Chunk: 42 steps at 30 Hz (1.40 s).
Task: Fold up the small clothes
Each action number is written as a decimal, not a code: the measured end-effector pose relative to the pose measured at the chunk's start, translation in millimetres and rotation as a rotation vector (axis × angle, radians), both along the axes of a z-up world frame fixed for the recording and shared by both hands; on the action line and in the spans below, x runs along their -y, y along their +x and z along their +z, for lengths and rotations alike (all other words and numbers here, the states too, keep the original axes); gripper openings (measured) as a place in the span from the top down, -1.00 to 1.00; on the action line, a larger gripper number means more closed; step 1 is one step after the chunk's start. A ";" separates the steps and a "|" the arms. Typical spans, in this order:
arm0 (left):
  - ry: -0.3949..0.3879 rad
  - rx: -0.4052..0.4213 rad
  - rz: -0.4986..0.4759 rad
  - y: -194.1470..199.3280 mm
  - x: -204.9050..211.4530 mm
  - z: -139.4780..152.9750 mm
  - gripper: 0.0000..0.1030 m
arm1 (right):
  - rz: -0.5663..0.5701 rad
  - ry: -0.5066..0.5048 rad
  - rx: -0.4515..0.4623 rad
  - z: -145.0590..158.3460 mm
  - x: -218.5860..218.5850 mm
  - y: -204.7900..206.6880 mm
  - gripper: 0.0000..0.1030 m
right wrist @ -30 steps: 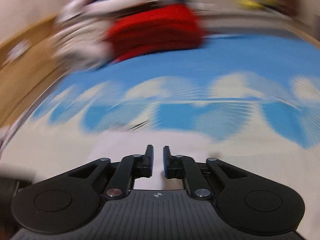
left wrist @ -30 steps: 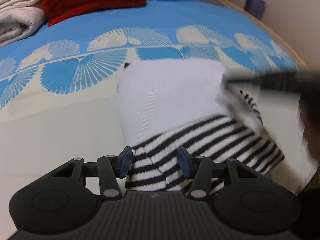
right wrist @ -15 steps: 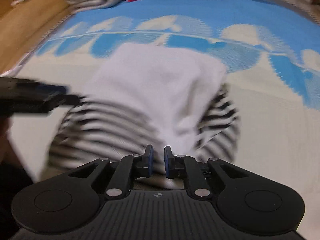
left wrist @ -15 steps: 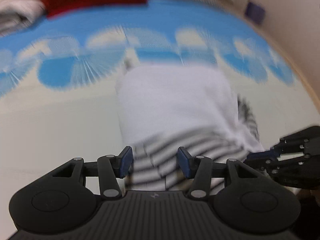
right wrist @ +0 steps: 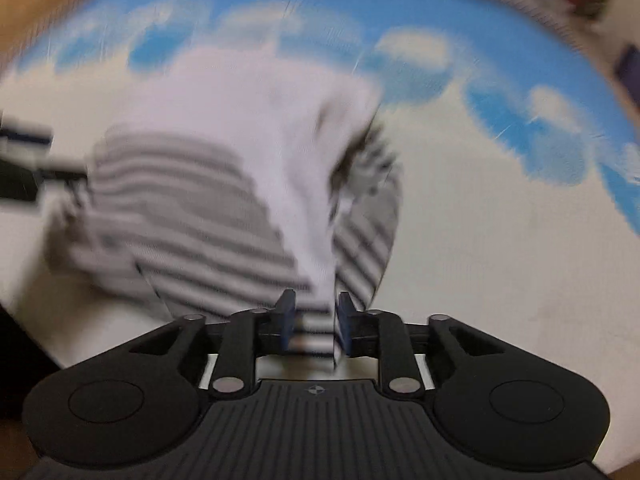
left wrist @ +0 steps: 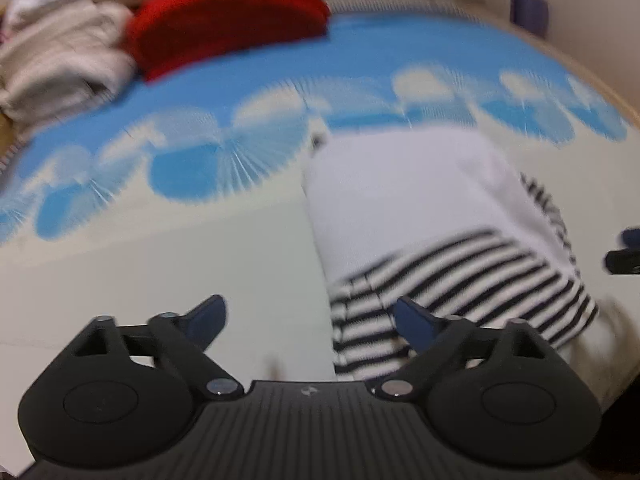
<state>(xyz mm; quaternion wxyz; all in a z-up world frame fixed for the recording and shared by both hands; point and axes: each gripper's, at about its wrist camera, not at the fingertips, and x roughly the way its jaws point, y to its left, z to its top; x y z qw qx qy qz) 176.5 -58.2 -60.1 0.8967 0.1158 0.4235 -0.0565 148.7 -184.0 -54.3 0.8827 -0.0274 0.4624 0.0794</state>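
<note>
- On a blue-patterned cloth (left wrist: 360, 52), a white-and-striped garment (left wrist: 420, 208) lies partly folded, its white part doubled over the striped part.
- The left gripper (left wrist: 308, 320) has just been opening; its jaws stand wide, one fingertip over bare cloth, the other over the striped hem, nothing held.
- The right gripper (right wrist: 316, 320) has also just been opening; its jaws are partway apart with the striped edge between them. Blur hides whether the pads still press.
- The step in hand looks like a release after a fold. The next move probably calls for a fresh grip on an edge for another fold, or smoothing.
- The left view alone shows a red pile (left wrist: 224, 16) and pale towels (left wrist: 56, 64) at the far edge, plus the right gripper's tip at its margin.
- The right view alone shows the garment's bunched, shadowed right side and the left gripper's tip (right wrist: 28, 160) beside its left edge.
</note>
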 end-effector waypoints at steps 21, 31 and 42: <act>-0.089 0.095 0.084 -131.1 35.8 27.0 -0.99 | -0.230 0.030 0.161 20.3 -13.3 -104.5 -0.58; -0.147 0.041 0.133 -110.1 37.3 11.9 -0.99 | -0.208 0.018 0.142 13.6 -13.6 -100.7 -0.58; -0.152 0.026 0.134 -103.8 36.6 8.1 -0.99 | -0.195 0.003 0.126 8.5 -15.6 -94.4 -0.58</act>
